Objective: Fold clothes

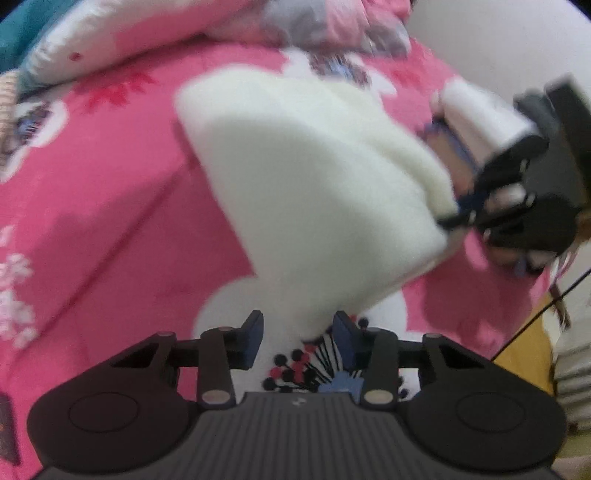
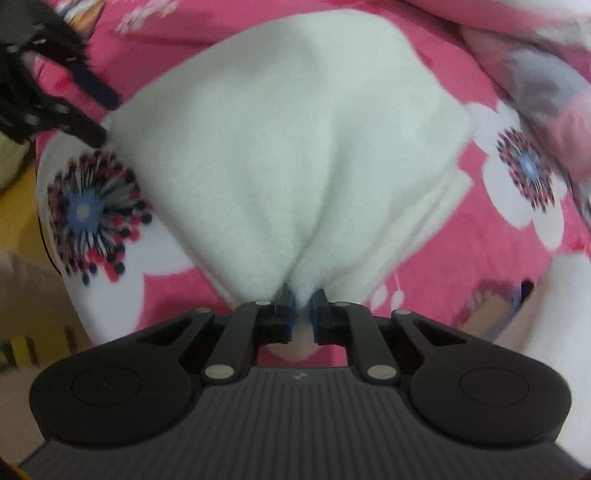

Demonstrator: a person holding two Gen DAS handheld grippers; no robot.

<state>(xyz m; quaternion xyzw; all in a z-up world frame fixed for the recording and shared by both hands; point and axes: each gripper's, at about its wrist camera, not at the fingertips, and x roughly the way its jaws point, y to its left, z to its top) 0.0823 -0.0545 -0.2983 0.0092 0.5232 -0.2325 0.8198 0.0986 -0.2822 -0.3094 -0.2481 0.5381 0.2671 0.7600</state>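
Observation:
A white fleece cloth (image 1: 295, 184) lies partly lifted over the pink flowered bedspread (image 1: 110, 184). My left gripper (image 1: 299, 332) is open, and the cloth's near corner hangs between its blue pads, close to the right-hand one. At the right edge of the left wrist view, my right gripper (image 1: 456, 214) pinches another corner. In the right wrist view, the right gripper (image 2: 303, 306) is shut on a bunched corner of the cloth (image 2: 288, 140), which fans out ahead of it. The left gripper (image 2: 99, 114) shows blurred at the cloth's upper left edge.
A pink and white pillow (image 1: 92, 44) and crumpled bedding (image 1: 332, 22) lie at the far side of the bed. The bed's edge drops to a yellow floor (image 1: 524, 350) on the right, where a thin black cable (image 1: 535, 314) runs. A white sleeve (image 1: 480, 110) holds the right gripper.

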